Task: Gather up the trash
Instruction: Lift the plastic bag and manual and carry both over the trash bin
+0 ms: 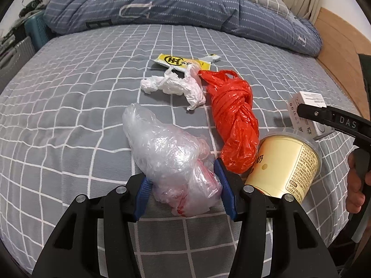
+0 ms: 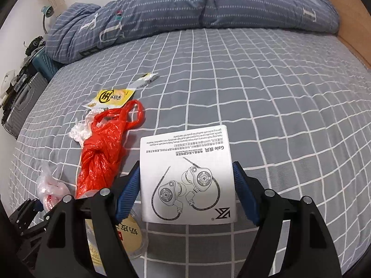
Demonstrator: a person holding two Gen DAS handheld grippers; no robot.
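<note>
Trash is spread over the grey checked bed sheet in a loose cluster, mid-bed, well short of the blue quilt at 12 o'clock.

Grip state: the left gripper is clamped on the near end of the clear bag, with a blue pad pressed into the film on each side. The right gripper is closed across the white earphone box, pads against its two side edges. Whether the box is clear of the sheet can't be told.

Step in hand, as judged: both pieces to be lifted and carried off – no bin or sack is seen in either view.
- Clear bag: thin film, likely to slip or stretch, so a firm pinch should be kept and the bag raised straight up. Its far end trails toward 12 o'clock and should be cleared off the sheet before any sideways move.
- Box: smooth card held by the edges only, so it should be kept level, w/o jerks, or it may pivot out.
- The cup, on its side at 3 o'clock of the clear bag, lies just beside the left gripper's right finger – a nudge could roll it.

Count, approx. seven pcs of trash:
- clear bag: 1
- red bag, knotted, at 1 o'clock of the clear bag: 1
- white crumpled bag, at 12: 1
- yellow sachet, beyond that: 1
- small torn wrapper scrap, beside the sachet: 1
- cup: 1
- box: 1

Grippers: 2.
</note>
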